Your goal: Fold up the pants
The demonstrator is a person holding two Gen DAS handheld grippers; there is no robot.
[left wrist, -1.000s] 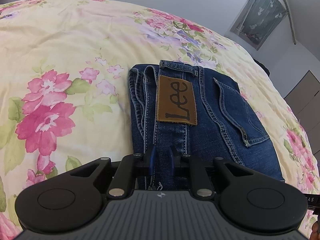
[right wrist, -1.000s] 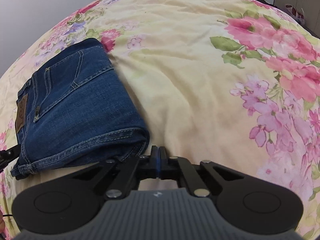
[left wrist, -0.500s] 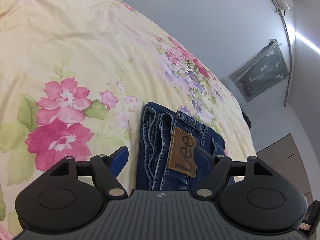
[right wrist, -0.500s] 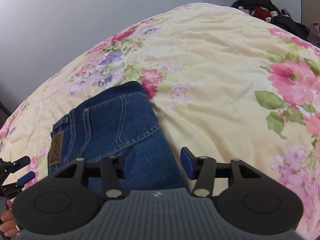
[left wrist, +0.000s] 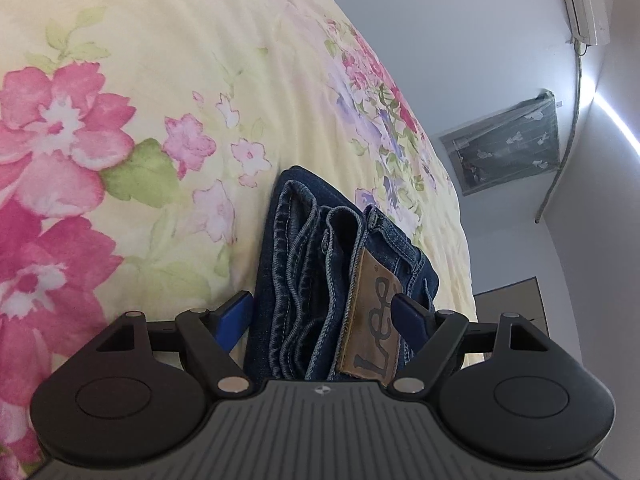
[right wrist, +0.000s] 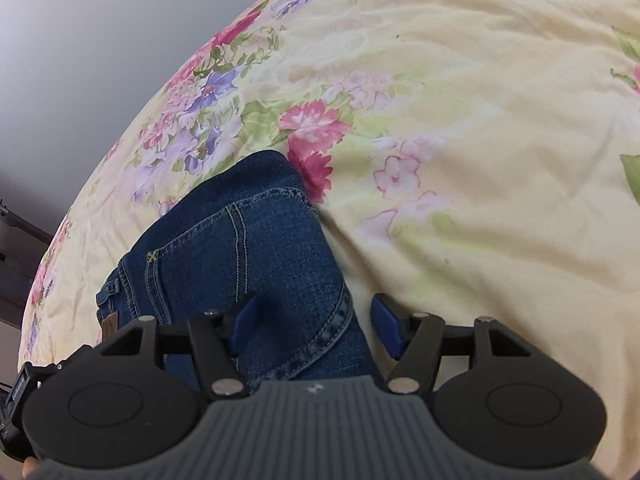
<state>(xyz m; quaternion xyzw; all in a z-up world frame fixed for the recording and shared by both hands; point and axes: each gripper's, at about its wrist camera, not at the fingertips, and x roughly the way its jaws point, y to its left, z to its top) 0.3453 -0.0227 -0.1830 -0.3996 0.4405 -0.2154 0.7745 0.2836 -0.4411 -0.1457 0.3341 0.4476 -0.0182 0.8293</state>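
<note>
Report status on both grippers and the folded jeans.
Left gripper and right gripper open, jaws just widened, each straddling the folded blue denim jeans, not pinching. Jeans flat on floral yellow bedspread. Nothing in the way.

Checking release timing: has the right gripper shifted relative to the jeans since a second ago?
Yes. The right gripper, shut beside the folded jeans earlier, now straddles their right edge; its jaws have just been opening, with denim between them but not pinched.

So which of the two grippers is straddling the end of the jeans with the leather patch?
The left gripper: its open jaws flank the stacked waistband of the jeans beside the brown patch. The right gripper straddles plain denim.
</note>
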